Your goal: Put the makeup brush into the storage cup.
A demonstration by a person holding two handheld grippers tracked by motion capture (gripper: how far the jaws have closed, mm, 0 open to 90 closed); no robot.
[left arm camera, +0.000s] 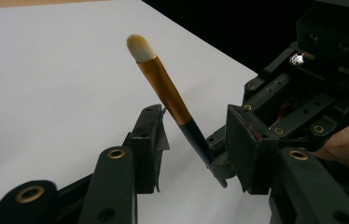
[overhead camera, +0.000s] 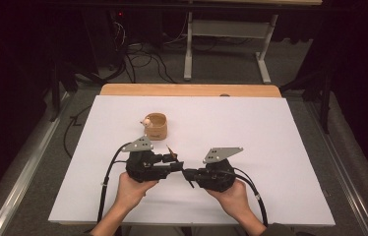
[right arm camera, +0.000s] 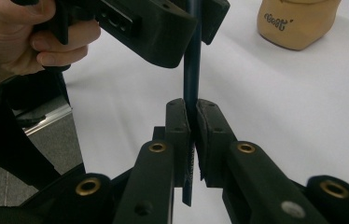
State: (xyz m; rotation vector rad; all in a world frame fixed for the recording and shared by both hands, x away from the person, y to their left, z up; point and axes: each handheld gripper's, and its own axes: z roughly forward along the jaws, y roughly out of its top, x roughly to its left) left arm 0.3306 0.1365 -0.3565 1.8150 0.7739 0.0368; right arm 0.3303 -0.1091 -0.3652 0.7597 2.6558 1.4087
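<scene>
Lab: dark curtains, floor cables (overhead camera: 142,61)

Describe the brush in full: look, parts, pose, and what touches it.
The brush is slim: a pale, rounded bristle tip, a shiny gold-coloured ferrule and a dark, glossy handle. It is held clear of the white table, bristles tilted away from the right gripper, whose jaws are shut on the lower handle. The left gripper has its jaws on either side of the handle, not yet pressing it.

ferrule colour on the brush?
Gold-orange metal on the makeup brush, between its pale bristles and dark handle. Left gripper view shows it best.
</scene>
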